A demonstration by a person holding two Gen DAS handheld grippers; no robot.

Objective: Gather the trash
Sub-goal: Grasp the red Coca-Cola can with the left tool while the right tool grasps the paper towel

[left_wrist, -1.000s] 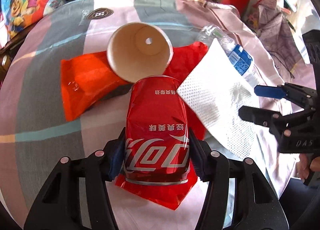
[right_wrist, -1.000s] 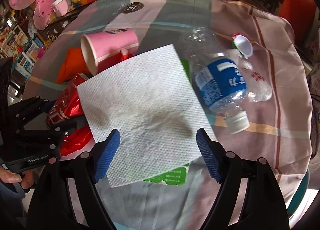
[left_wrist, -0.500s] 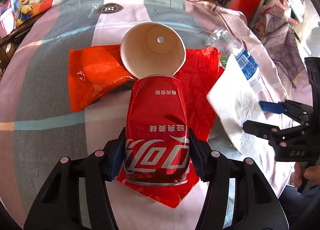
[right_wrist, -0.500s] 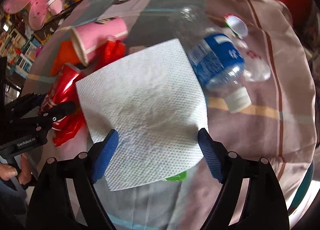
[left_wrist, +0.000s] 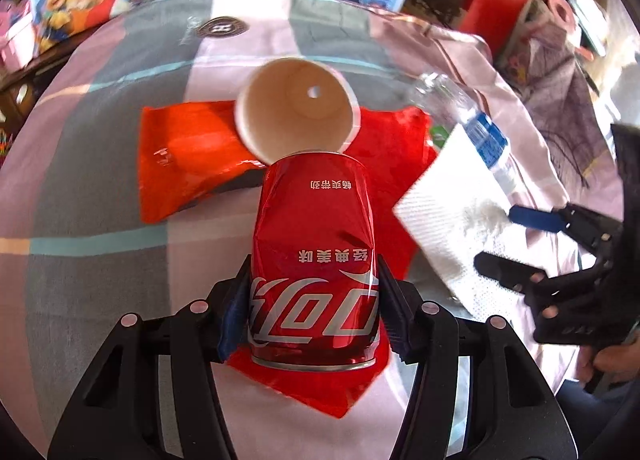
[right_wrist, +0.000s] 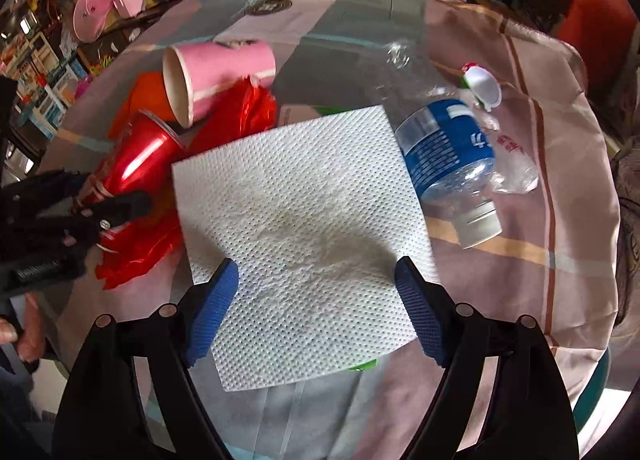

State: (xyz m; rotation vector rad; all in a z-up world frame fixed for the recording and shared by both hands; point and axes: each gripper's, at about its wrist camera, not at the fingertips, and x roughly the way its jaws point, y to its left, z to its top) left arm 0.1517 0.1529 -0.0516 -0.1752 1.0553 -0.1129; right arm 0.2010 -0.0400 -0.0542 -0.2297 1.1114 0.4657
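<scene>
The left tool (left_wrist: 314, 300) is gripping the red can (left_wrist: 314, 244) mid-surface. The right tool (right_wrist: 316, 300), jaws apart and just closing, is straddling the paper towel (right_wrist: 304, 227) near the surface's front edge. Next: pinching the towel.

Both wrist cameras are looking steeply down along their jaws, close above the table (left_wrist: 100, 219). Both are taking in the red can (left_wrist: 314, 256), the paper towel (right_wrist: 304, 227) and, seemingly, the same plastic bottle (right_wrist: 448, 163).

Dented red can (left_wrist: 314, 260) lying clamped — white napkin (right_wrist: 304, 236) flat beside it.
</scene>
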